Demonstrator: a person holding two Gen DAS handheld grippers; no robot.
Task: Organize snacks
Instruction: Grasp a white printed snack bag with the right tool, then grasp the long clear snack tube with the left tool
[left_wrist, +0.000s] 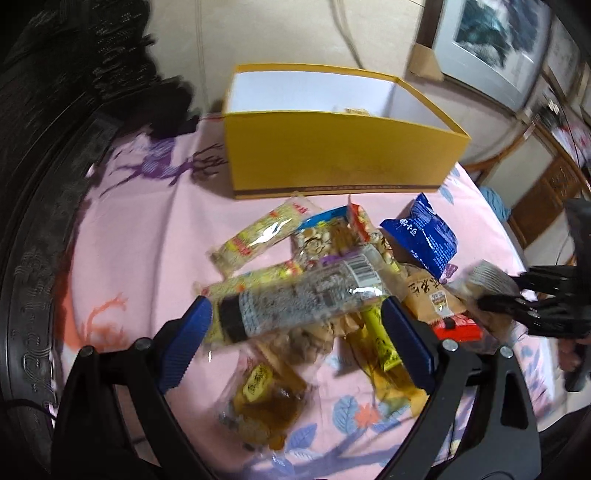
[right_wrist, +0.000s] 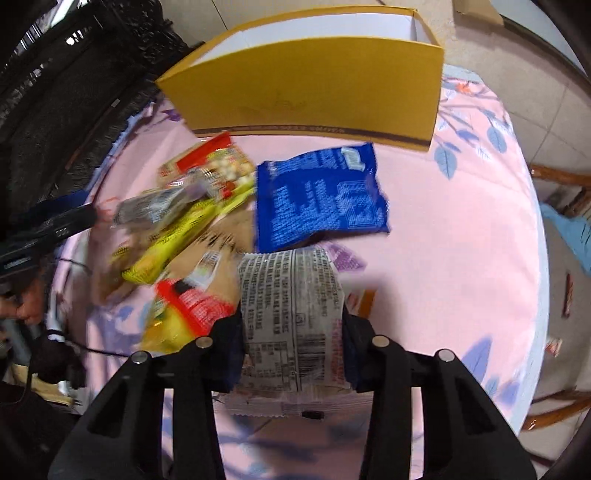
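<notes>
A heap of snack packets lies on the pink cloth (left_wrist: 147, 229) in front of an open yellow box (left_wrist: 332, 155) (right_wrist: 314, 81). My left gripper (left_wrist: 295, 314) stands open, its blue pads (left_wrist: 188, 343) at the two ends of a clear sesame-bar packet (left_wrist: 306, 295) on top of the heap; the packet looks blurred against the sharp fingers. My right gripper (right_wrist: 291, 321) is shut on a white printed packet (right_wrist: 291, 314), held by its sides. In the left wrist view it shows at the right edge (left_wrist: 509, 295). A blue packet (right_wrist: 321, 195) (left_wrist: 424, 236) lies just beyond it.
Yellow rice bars (left_wrist: 255, 236), a nut-mix bag (left_wrist: 332, 236), a tan packet with a red end (left_wrist: 436, 299) and a clear bag of brown sweets (left_wrist: 262, 398) make up the heap. Dark carved furniture (left_wrist: 44, 147) borders the left. Floor and wooden chair legs (right_wrist: 557, 177) lie past the table's right edge.
</notes>
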